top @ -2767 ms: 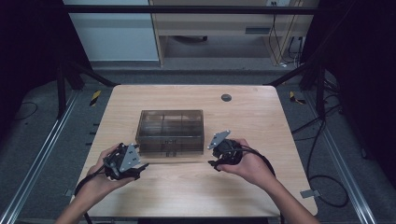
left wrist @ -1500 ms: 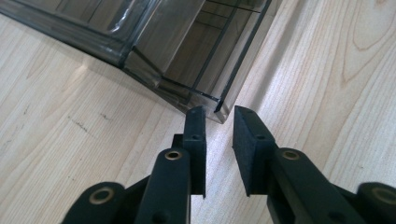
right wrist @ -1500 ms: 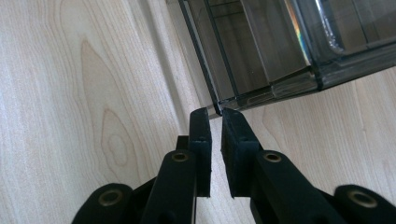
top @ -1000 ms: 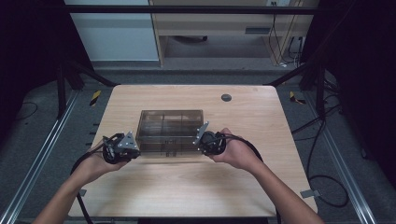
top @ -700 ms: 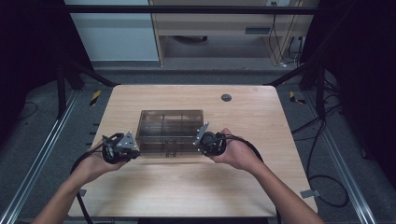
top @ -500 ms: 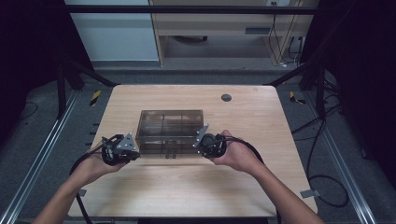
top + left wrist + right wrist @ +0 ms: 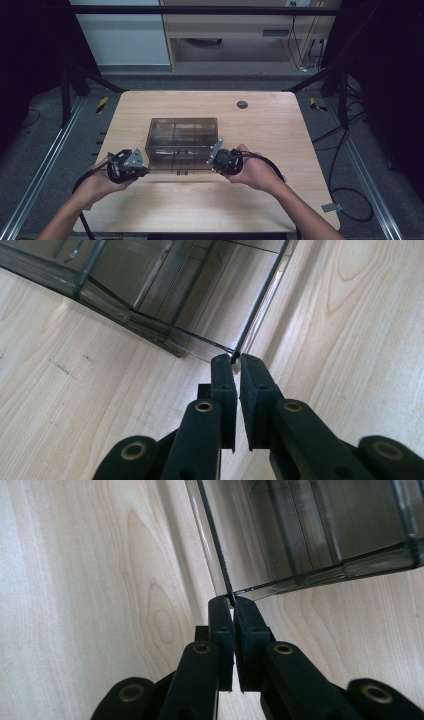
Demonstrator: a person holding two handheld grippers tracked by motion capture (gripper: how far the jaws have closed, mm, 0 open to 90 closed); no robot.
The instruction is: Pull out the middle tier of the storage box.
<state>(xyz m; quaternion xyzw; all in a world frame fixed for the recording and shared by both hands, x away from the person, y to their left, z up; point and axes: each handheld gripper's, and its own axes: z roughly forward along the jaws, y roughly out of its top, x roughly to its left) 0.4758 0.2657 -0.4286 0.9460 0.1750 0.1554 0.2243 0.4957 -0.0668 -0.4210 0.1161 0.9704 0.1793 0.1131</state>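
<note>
Smoky plastic box (image 7: 182,144) btwn both grippers: left gripper (image 7: 131,166) & right gripper (image 7: 223,160) jaws pinch its near corners

High view overhead, facing forward-down; gripper views close along jaws; all share box (image 7: 182,142) corners.

Bench (image 7: 280,125): pale wood, rounded corners.
On it: smoky clear compartment box (image 7: 182,137), near the front middle.
Far edge: round dark grommet (image 7: 242,104).

Smoked transparent compartment box (image 7: 182,142) sits level on my table (image 7: 280,130), near the front middle; inner dividers visible, both near corners pinched in my grippers.
</note>
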